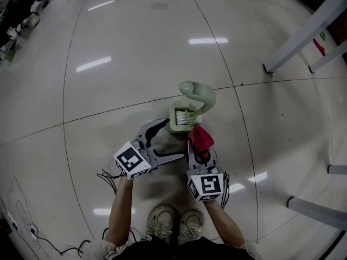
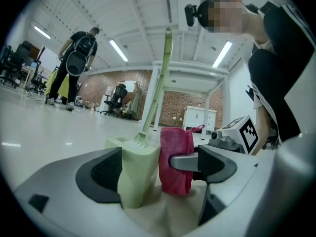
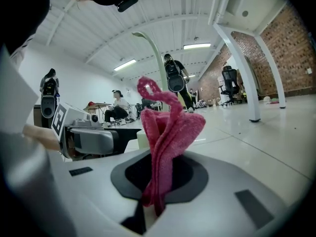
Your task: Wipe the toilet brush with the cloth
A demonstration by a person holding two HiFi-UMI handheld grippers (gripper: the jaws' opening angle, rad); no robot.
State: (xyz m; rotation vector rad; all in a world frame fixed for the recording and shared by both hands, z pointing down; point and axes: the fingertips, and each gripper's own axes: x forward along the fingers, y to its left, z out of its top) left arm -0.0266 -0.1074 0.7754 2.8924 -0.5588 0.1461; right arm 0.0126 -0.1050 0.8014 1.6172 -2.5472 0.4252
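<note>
A pale green toilet brush holder (image 1: 183, 118) stands on the floor with the brush's curved handle (image 1: 197, 94) rising out of it. My left gripper (image 1: 169, 141) is open just left of it. In the left gripper view the holder (image 2: 134, 169) sits between the jaws, close against the left pad (image 2: 101, 174). My right gripper (image 1: 199, 151) is shut on a red cloth (image 1: 201, 138), which stands bunched up right beside the holder. The cloth (image 3: 165, 132) fills the right gripper view and sticks up out of the closed jaws. The brush head is hidden inside the holder.
White table legs (image 1: 301, 36) stand at the far right, and another leg (image 1: 319, 212) is at the lower right. Cables (image 1: 21, 221) trail on the floor at the lower left. The person's shoes (image 1: 174, 222) are just behind the grippers. A person with a backpack (image 2: 78, 63) walks in the distance.
</note>
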